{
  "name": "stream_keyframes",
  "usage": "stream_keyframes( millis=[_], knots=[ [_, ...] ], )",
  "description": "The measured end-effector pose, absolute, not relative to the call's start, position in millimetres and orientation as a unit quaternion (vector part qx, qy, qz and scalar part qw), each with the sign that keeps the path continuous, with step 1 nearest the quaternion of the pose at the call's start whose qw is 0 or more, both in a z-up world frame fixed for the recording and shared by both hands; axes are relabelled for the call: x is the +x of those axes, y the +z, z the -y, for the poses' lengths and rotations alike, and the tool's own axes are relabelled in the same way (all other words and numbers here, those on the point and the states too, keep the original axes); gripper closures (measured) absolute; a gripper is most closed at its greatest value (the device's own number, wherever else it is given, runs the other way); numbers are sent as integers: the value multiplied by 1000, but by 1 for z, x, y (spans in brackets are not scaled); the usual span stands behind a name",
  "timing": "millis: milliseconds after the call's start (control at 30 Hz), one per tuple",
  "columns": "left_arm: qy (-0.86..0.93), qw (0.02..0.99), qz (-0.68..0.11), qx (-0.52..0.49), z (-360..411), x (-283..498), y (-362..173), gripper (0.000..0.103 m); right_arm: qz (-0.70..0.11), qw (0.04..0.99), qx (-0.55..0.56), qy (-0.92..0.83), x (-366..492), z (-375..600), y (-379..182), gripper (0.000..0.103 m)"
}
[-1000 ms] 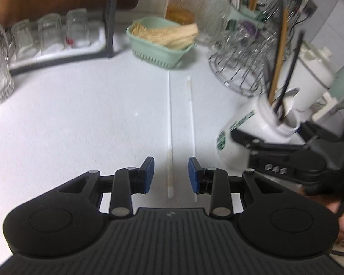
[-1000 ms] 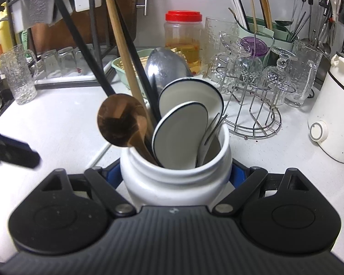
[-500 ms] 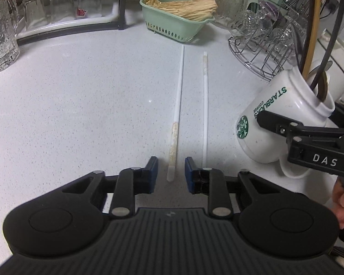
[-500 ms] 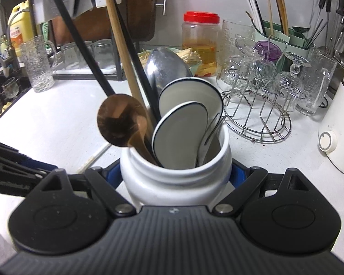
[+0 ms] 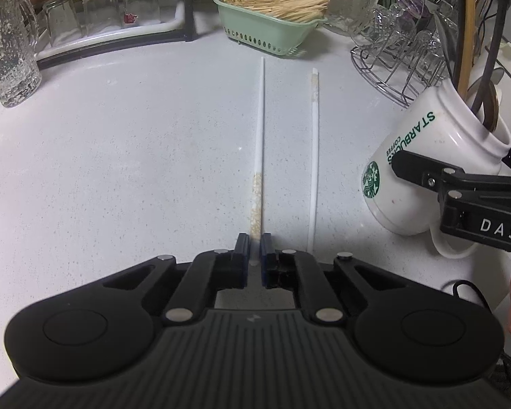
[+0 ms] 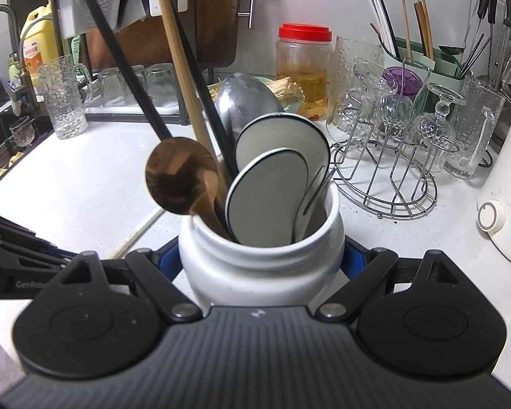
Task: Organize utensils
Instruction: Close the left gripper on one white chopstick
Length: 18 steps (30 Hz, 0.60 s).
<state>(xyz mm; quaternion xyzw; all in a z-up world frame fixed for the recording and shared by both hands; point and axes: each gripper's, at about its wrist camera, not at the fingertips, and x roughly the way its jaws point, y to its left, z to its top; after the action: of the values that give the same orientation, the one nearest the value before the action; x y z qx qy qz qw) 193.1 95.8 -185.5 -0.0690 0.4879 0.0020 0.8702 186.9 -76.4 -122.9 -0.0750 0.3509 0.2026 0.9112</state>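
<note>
Two white chopsticks (image 5: 313,156) remain on the table (image 5: 119,153); our left tongs (image 5: 254,248) are closing around the nearer chopstick (image 5: 259,156), right tongs (image 6: 260,259) clamp the loaded Starbucks mug (image 6: 260,266).

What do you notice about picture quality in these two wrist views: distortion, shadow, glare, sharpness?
Left wrist view: fisheye bends the countertop edge into a curve; the mug casts a soft shadow toward the camera; both chopsticks stay sharp. Right wrist view: corners vignette dark, the metal spoon carries a soft sheen, and the gripper body at the bottom looks oversized but sharp.
</note>
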Motion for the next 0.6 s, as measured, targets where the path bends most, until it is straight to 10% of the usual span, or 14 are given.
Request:
stream_keyframes(
  millis=[600],
  knots=[
    [19,841,-517,-159,-78,95,-169,95,-352,901,-91,236,190,79,-122,12]
  ],
)
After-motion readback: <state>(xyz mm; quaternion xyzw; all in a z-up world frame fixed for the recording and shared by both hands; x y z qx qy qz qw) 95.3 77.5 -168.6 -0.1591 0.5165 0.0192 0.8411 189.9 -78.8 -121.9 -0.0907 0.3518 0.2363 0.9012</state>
